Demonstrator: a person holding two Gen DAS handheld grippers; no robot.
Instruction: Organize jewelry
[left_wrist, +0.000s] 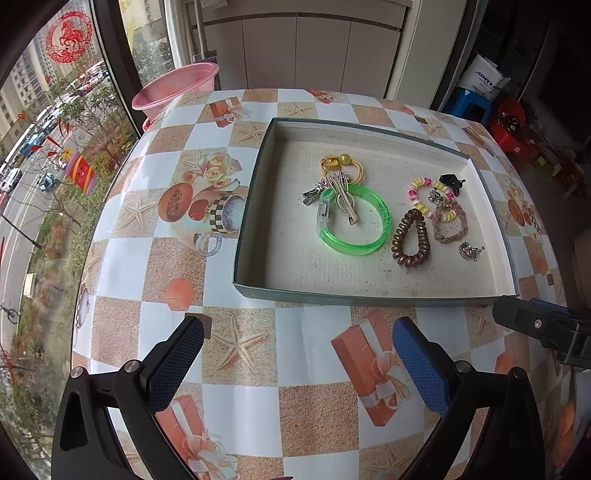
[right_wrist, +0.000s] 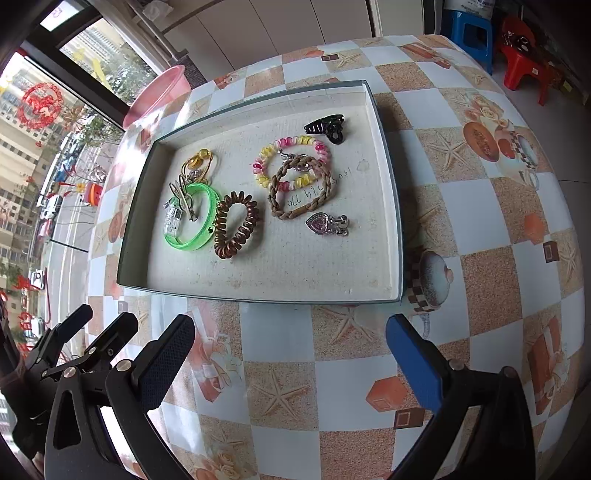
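Left wrist view: both tongs, left (left_wrist: 297, 354) and right (right_wrist: 290, 347), are hovering spread wide and empty over the counter's (left_wrist: 314, 362) near edge; jewelry, including a green bangle (left_wrist: 354, 221), is lying in the shallow box (left_wrist: 255, 184).

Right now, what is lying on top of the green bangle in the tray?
On the green bangle lie silver hair clips, across its far rim. A yellow hair tie sits just behind. Whether anything is hidden under the clips cannot be seen.

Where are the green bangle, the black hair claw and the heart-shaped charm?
green bangle (right_wrist: 207, 236), right wrist view, on its near rim.
black hair claw (right_wrist: 327, 126), right wrist view, its middle.
heart-shaped charm (right_wrist: 318, 223), right wrist view, the pink heart.
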